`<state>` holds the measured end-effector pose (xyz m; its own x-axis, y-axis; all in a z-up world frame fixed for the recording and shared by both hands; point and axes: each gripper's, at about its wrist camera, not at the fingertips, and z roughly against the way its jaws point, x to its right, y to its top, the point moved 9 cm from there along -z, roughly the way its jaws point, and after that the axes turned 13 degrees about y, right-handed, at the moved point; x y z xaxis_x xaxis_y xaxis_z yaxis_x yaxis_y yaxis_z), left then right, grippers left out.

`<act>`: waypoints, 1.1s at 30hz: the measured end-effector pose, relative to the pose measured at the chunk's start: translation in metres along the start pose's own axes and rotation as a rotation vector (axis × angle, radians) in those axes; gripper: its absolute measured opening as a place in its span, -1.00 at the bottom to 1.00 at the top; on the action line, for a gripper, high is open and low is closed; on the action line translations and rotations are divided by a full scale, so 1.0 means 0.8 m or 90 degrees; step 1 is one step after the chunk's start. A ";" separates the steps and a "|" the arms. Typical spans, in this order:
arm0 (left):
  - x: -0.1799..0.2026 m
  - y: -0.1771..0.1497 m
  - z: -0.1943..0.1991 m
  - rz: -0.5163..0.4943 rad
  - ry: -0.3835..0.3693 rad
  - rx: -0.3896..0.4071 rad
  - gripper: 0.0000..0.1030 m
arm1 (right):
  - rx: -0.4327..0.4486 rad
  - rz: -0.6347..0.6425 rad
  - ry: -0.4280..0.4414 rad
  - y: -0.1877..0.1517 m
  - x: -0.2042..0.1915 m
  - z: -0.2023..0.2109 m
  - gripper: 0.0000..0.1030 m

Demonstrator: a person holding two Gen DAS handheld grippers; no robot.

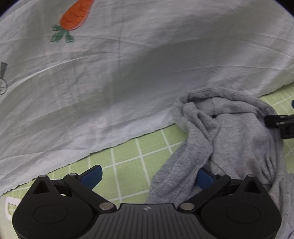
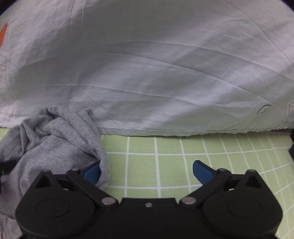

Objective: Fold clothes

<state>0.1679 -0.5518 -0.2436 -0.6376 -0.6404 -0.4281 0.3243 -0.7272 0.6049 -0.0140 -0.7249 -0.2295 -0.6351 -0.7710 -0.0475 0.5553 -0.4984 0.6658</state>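
Left gripper (image 1: 148, 177) jaws spread wide, grey garment (image 1: 229, 137) bunched at 2 o'clock on green checked sheet (image 1: 128, 161), draped over right pad. Right gripper (image 2: 147, 172) jaws released, garment at 10 o'clock.

Grey garment (image 1: 237, 136): one, crumpled in a heap. Pale sheet (image 1: 128, 73): one, spread across the far side. Carrot print (image 1: 75, 16) on the sheet: one whole in the left view; only an orange sliver shows in the right view. Green checked cover (image 2: 183, 156): one. Grippers: two, the left gripper (image 1: 148, 177) and the right gripper (image 2: 147, 173). Blue pads (image 2: 202, 171): two per gripper.
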 end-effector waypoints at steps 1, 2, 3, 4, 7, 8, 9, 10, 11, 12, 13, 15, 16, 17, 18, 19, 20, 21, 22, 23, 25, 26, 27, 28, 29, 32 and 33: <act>-0.017 0.001 -0.001 0.019 0.048 0.000 0.98 | 0.000 0.009 -0.009 -0.002 0.003 0.005 1.00; -0.034 0.001 -0.002 0.039 0.097 -0.001 0.96 | 0.004 0.008 -0.016 -0.004 0.008 0.012 1.00; -0.052 0.000 0.000 0.074 0.114 -0.006 0.96 | 0.013 0.001 -0.022 -0.006 0.013 0.021 1.00; -0.070 -0.001 0.003 0.111 0.125 -0.010 0.97 | 0.023 -0.005 -0.033 -0.009 0.019 0.034 1.00; -0.112 -0.007 0.020 0.196 0.135 -0.015 0.97 | 0.052 -0.018 -0.068 -0.020 0.033 0.072 1.00; -0.118 -0.010 0.028 0.198 0.136 -0.007 0.98 | 0.062 -0.020 -0.073 -0.022 0.035 0.085 1.00; -0.123 -0.014 0.037 0.198 0.137 0.001 0.98 | 0.073 -0.022 -0.074 -0.024 0.036 0.098 1.00; -0.128 -0.017 0.046 0.198 0.138 0.010 0.99 | 0.084 -0.024 -0.076 -0.025 0.036 0.111 1.00; -0.130 -0.020 0.058 0.198 0.141 0.018 0.99 | 0.095 -0.026 -0.077 -0.027 0.037 0.125 1.00; -0.132 -0.023 0.070 0.199 0.144 0.025 0.99 | 0.105 -0.024 -0.081 -0.027 0.038 0.138 1.00; -0.135 -0.026 0.083 0.199 0.147 0.033 0.99 | 0.115 -0.021 -0.088 -0.025 0.039 0.151 1.00; -0.139 -0.032 0.107 0.199 0.152 0.048 0.99 | 0.136 -0.018 -0.096 -0.027 0.033 0.175 1.00; -0.143 -0.037 0.119 0.208 0.152 0.050 0.99 | 0.144 -0.017 -0.096 -0.029 0.030 0.187 1.00; -0.148 -0.043 0.130 0.219 0.152 0.050 0.99 | 0.151 -0.016 -0.096 -0.031 0.027 0.200 1.00; -0.155 -0.050 0.140 0.229 0.149 0.051 0.99 | 0.158 -0.012 -0.095 -0.034 0.024 0.210 1.00; -0.161 -0.058 0.149 0.239 0.147 0.052 0.99 | 0.164 -0.008 -0.093 -0.038 0.019 0.219 1.00; -0.166 -0.065 0.159 0.248 0.145 0.053 0.99 | 0.170 -0.004 -0.091 -0.042 0.014 0.228 1.00; -0.171 -0.074 0.171 0.255 0.143 0.054 0.99 | 0.176 -0.001 -0.089 -0.046 0.010 0.237 1.00; -0.177 -0.084 0.183 0.263 0.142 0.055 0.99 | 0.184 0.001 -0.086 -0.050 0.005 0.246 1.00; -0.182 -0.094 0.193 0.267 0.141 0.055 0.99 | 0.192 0.002 -0.084 -0.054 0.000 0.254 1.00; -0.189 -0.112 0.211 0.271 0.140 0.060 0.99 | 0.203 0.009 -0.083 -0.064 -0.005 0.271 1.00; -0.190 -0.121 0.220 0.272 0.142 0.063 0.99 | 0.208 0.014 -0.083 -0.070 -0.007 0.279 1.00; -0.190 -0.129 0.229 0.273 0.144 0.065 0.99 | 0.210 0.016 -0.082 -0.077 -0.008 0.286 1.00; -0.191 -0.138 0.236 0.276 0.142 0.065 0.99 | 0.211 0.017 -0.080 -0.083 -0.010 0.293 1.00; -0.190 -0.144 0.242 0.278 0.140 0.063 0.99 | 0.210 0.016 -0.080 -0.091 -0.011 0.299 1.00; -0.185 -0.169 0.256 0.276 0.133 0.052 0.99 | 0.199 0.014 -0.082 -0.120 -0.012 0.313 1.00; -0.183 -0.177 0.259 0.273 0.130 0.046 0.99 | 0.191 0.016 -0.083 -0.132 -0.013 0.315 1.00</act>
<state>0.0706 -0.3040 -0.1271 -0.3044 -0.9195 -0.2487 0.4734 -0.3726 0.7982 -0.2012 -0.5648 -0.1118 -0.6974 -0.7146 0.0538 0.4006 -0.3264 0.8561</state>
